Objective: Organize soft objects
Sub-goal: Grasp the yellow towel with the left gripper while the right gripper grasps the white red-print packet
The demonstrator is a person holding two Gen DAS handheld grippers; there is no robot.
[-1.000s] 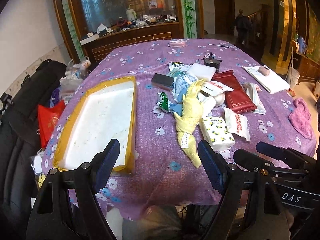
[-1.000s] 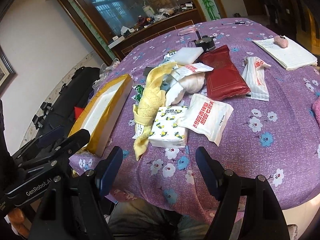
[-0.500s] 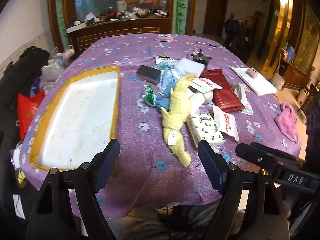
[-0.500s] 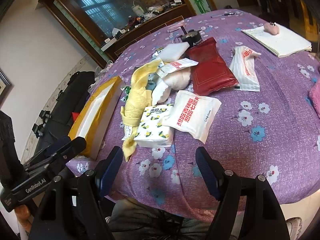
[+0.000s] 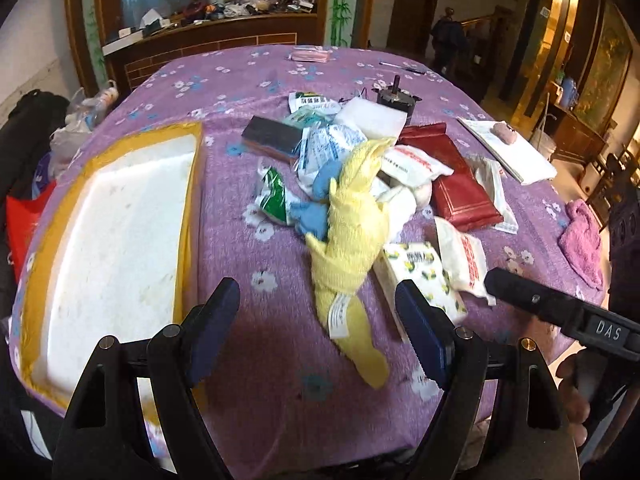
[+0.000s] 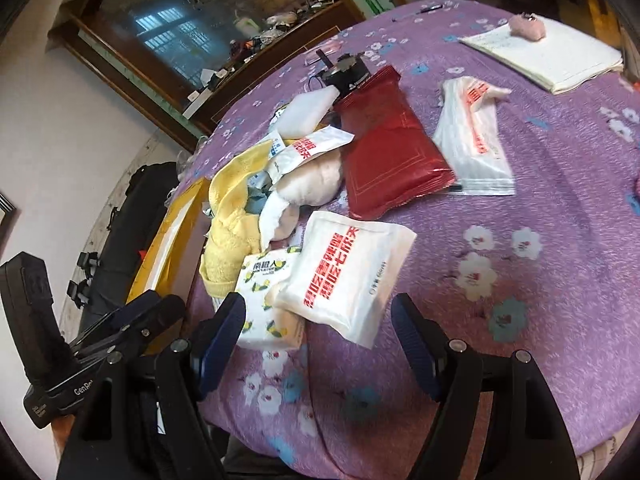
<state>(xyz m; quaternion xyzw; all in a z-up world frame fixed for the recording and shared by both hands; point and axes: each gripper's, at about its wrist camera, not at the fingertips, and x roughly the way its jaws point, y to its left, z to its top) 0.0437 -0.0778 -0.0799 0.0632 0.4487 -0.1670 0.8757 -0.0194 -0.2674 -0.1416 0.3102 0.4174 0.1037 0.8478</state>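
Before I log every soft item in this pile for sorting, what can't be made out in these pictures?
- Blue cloth: left wrist view, mostly covered by the yellow towel.
- Cream plush: right wrist view, half under a white packet; shape unclear.
- Tissue pack: right wrist view, overlapped by the red-lettered pouch.
- Pink cloth: left wrist view, small at the table's far edge.
- Foam tray: near corner hidden behind the left gripper.

Blue cloth (image 5: 320, 200) mostly buried beneath yellow towel (image 5: 352, 232)

Both wrist views look down across the table's (image 5: 280, 380) shared pile.
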